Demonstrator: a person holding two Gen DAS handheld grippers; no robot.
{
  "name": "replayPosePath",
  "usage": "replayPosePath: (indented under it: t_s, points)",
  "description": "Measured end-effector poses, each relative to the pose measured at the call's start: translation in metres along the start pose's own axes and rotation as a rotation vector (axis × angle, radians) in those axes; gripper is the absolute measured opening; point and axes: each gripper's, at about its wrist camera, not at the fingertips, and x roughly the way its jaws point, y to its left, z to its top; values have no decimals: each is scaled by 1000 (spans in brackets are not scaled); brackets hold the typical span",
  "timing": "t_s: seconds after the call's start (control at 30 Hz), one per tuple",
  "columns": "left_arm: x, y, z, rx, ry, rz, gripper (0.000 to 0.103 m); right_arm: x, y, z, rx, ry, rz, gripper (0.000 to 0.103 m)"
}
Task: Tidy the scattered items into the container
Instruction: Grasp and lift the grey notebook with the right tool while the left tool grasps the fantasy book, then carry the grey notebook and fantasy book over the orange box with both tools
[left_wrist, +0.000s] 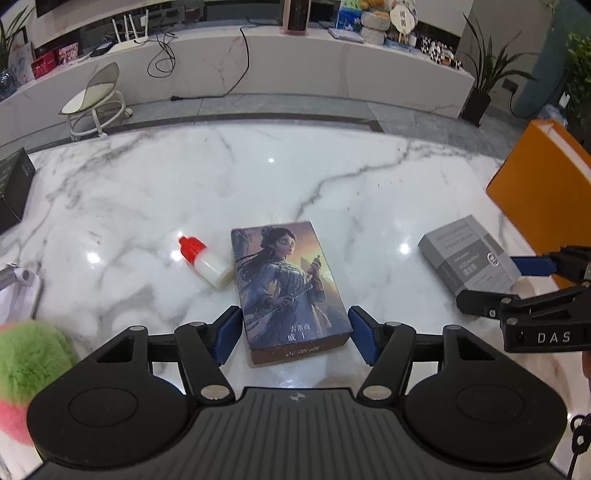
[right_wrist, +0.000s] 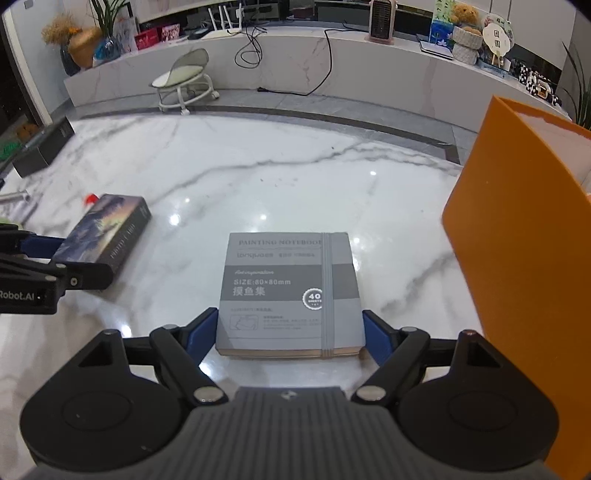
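Left wrist view: the left claw (left_wrist: 294, 334) straddles the near end of one illustrated card box (left_wrist: 286, 286), blue pads beside its sides; whether they press it I cannot tell. One red-capped bottle (left_wrist: 205, 263) touches the box's left edge on the marble tabletop (left_wrist: 147, 192).

Right wrist view: the right claw (right_wrist: 290, 338) likewise brackets one grey painting notebook (right_wrist: 290, 295), grip unclear. One orange container (right_wrist: 517, 221) stands just right.

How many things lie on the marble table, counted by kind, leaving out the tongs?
Boxes: 3, the illustrated box, the black box, the orange container
Notebooks: 1, the grey notebook
Bottles: 1, the red-capped bottle
Plush toys: 1, the green and pink plush
Total: 6
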Motion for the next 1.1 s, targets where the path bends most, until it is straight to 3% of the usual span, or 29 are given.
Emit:
replayPosePath:
  t_s: [0.63, 1.1]
  points:
    - [-43, -8, 21, -25, -108, -9, 71, -49, -17, 16, 78, -138, 5, 83]
    - [-63, -42, 24, 36, -140, -17, 70, -89, -30, 20, 126, -225, 14, 83]
